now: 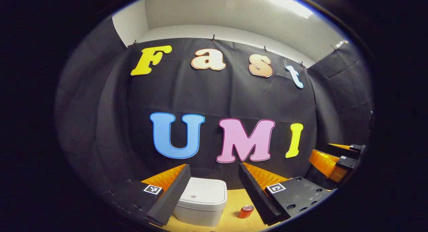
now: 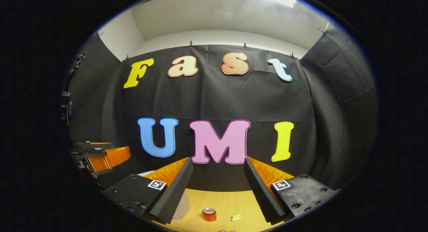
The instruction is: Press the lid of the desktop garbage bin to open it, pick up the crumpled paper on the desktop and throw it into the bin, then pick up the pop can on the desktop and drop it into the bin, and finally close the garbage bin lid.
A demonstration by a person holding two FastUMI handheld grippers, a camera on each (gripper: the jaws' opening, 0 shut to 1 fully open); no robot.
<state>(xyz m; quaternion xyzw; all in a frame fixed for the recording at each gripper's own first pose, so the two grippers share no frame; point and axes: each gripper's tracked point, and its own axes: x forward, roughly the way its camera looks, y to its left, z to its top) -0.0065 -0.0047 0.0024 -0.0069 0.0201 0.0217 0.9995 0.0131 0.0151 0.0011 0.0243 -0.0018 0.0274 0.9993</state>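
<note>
Bin [image 1: 200, 200] smooth matt plastic; can [image 2: 209, 214] glossy metal; desktop [image 2: 230, 200] smooth wood; paper [image 2: 236, 217] crumpled.

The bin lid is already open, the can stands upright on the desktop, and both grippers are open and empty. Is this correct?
Not quite: the left gripper view shows the bin with its lid closed. The can does stand upright on the desktop, and the left gripper and right gripper are open, empty.
</note>
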